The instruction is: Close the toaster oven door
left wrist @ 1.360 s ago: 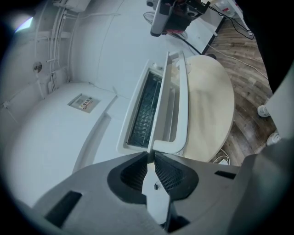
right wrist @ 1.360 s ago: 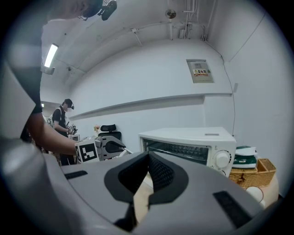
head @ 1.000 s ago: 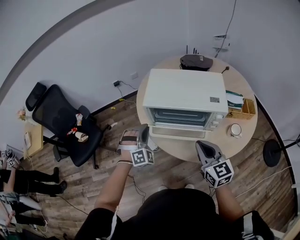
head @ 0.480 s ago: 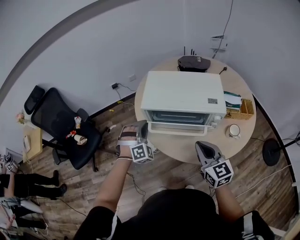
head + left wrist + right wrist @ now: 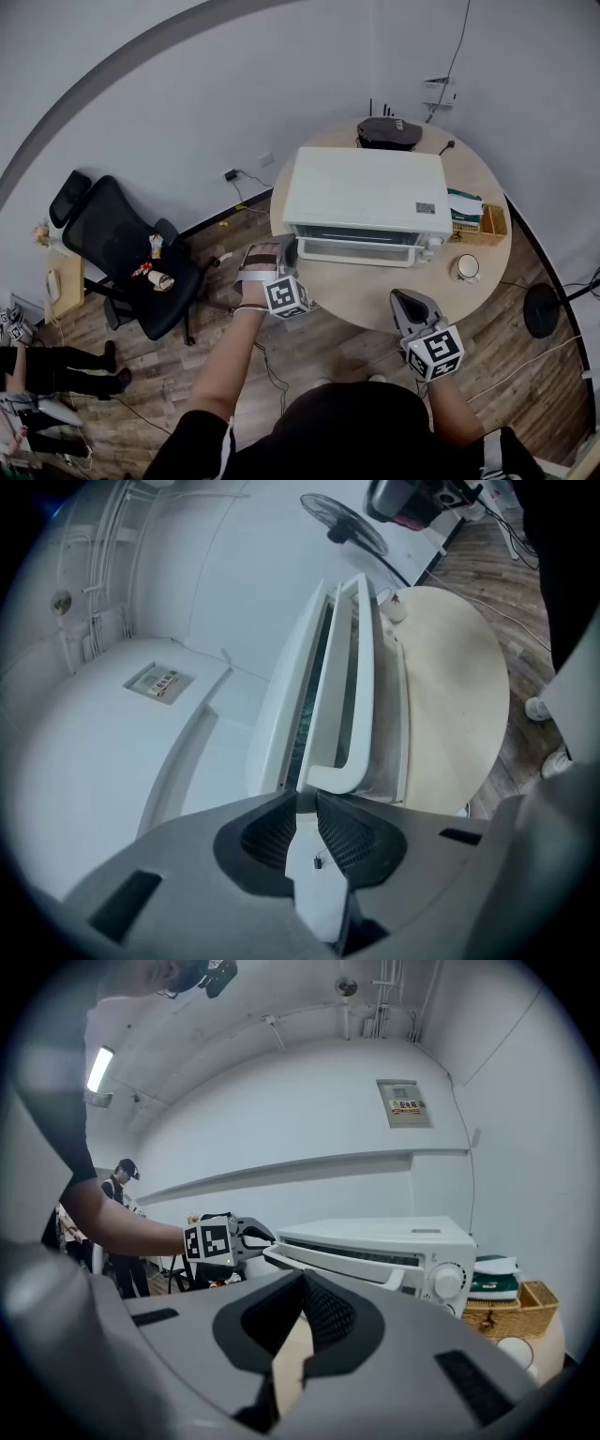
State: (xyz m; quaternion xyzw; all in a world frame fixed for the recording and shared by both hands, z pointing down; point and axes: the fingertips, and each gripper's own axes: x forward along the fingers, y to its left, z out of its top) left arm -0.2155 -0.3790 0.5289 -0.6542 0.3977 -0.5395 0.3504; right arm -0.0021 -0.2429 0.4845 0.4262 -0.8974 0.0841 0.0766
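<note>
Toaster oven [image 5: 366, 187] sat on round table [image 5: 375, 305], door [image 5: 356, 249] almost upright, thin gap showing at top. Handle [image 5: 359, 649] ran sideways across oven front. Left gripper [image 5: 289, 255] at handle's left end: jaws narrow, opening, nothing pinched, handle just ahead of tips. Right gripper [image 5: 405, 302] closed, empty, well apart near table edge. Left nearer; likely last push toward oven.

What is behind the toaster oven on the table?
A dark flat device with short antennas sits at the far edge of the table, behind the toaster oven. The oven's body hides the tabletop against its back.
</note>
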